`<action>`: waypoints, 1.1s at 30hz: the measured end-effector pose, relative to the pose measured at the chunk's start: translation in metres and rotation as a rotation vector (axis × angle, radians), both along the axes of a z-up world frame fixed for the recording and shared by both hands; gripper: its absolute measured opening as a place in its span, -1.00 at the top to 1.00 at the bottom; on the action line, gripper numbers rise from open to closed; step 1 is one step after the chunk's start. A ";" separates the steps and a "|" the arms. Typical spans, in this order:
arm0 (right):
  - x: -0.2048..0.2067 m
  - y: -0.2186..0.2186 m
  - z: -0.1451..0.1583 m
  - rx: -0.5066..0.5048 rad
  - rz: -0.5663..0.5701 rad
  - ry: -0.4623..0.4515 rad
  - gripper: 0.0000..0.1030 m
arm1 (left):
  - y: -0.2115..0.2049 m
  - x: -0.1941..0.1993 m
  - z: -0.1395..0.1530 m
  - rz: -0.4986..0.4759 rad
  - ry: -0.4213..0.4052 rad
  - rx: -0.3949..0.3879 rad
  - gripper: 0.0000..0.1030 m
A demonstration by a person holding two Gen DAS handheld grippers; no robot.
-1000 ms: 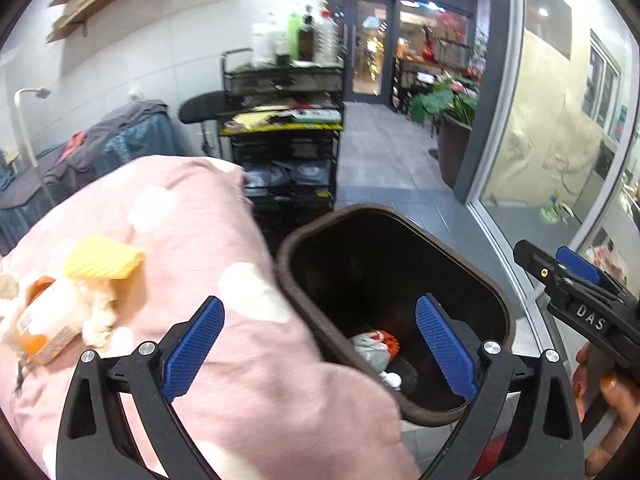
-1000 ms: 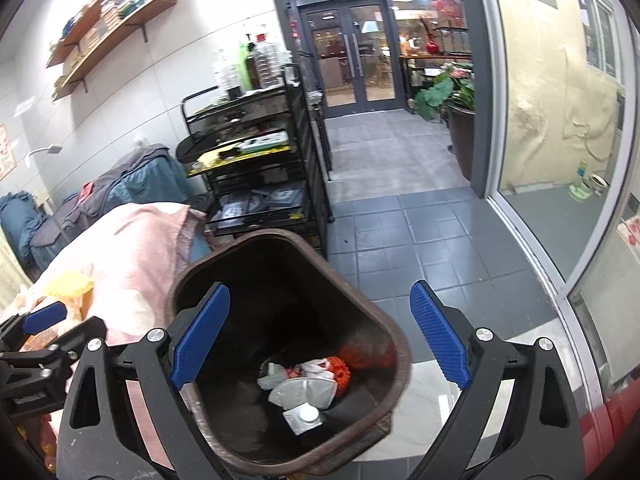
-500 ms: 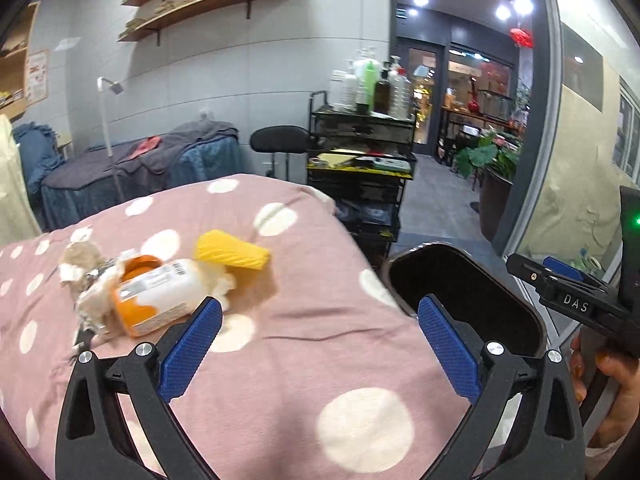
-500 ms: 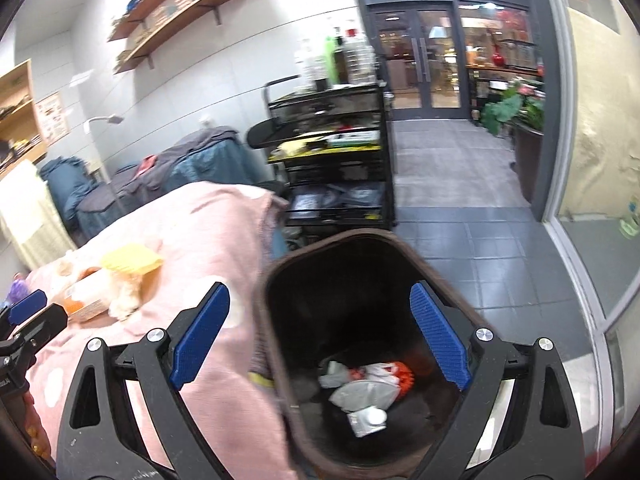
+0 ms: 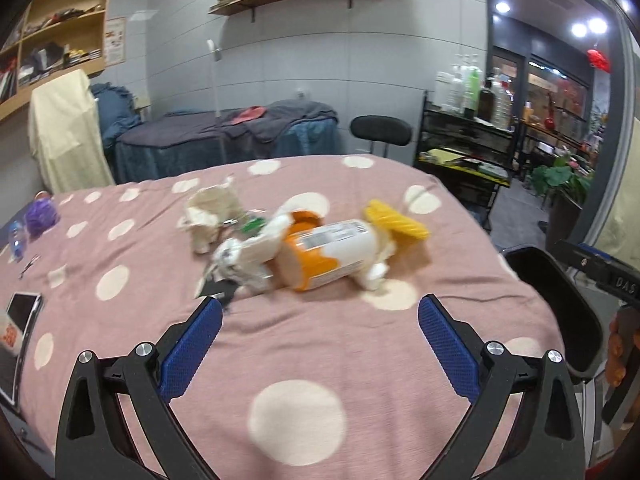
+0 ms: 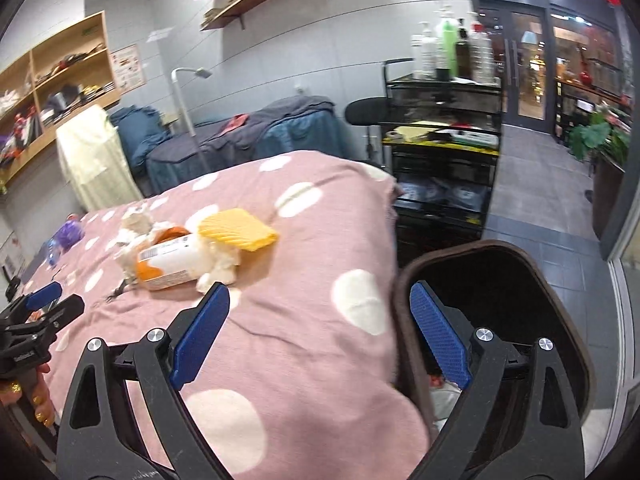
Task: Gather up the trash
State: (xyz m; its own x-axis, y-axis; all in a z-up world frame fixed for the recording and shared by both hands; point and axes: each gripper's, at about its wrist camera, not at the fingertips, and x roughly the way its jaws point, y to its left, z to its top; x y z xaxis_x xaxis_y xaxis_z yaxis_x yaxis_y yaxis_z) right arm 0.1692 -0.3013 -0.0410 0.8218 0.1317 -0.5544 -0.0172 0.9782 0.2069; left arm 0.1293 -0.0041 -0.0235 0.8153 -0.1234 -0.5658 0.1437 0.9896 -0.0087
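Observation:
A pile of trash lies on the pink polka-dot bed cover (image 5: 320,360): an orange and white bottle (image 5: 328,252) (image 6: 168,262), a yellow ridged wrapper (image 5: 394,224) (image 6: 238,230) and crumpled white tissues (image 5: 212,212) (image 6: 218,266). My left gripper (image 5: 320,344) hovers open just short of the pile, nothing between its blue pads. My right gripper (image 6: 320,332) is open too, straddling the bed edge and the rim of the dark brown trash bin (image 6: 500,292) (image 5: 560,292). A little trash shows at the bin's bottom.
A purple scrunchie (image 5: 40,216) and a phone (image 5: 18,320) lie on the bed's left side. Beyond the bed stand a black cart with bottles (image 6: 444,120), a black stool (image 5: 380,130), blue-covered beds (image 5: 224,140) and wall shelves. Tiled floor leads to glass doors at right.
Both grippers have swung left, away from the bin and toward the bed. The trash pile now sits centred ahead of the left gripper; the bin has slid to the right edge.

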 end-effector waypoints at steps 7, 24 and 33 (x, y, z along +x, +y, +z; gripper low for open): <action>0.025 0.048 0.008 -0.039 0.123 0.014 -0.76 | 0.059 0.005 -0.013 0.092 0.039 -0.009 -0.88; 0.119 0.112 -0.017 -0.264 0.279 0.160 -0.57 | 0.076 0.081 -0.036 0.000 0.165 -0.026 -0.69; 0.166 0.131 -0.043 -0.465 0.321 0.237 -0.13 | 0.075 0.116 -0.056 -0.024 0.273 -0.046 -0.59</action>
State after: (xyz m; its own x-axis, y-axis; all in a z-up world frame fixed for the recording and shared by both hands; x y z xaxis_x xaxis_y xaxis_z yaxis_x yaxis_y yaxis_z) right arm 0.3357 -0.1700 -0.0843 0.6289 0.0525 -0.7757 -0.3314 0.9207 -0.2063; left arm 0.2455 0.0707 -0.0796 0.6300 -0.1716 -0.7574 0.1535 0.9836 -0.0951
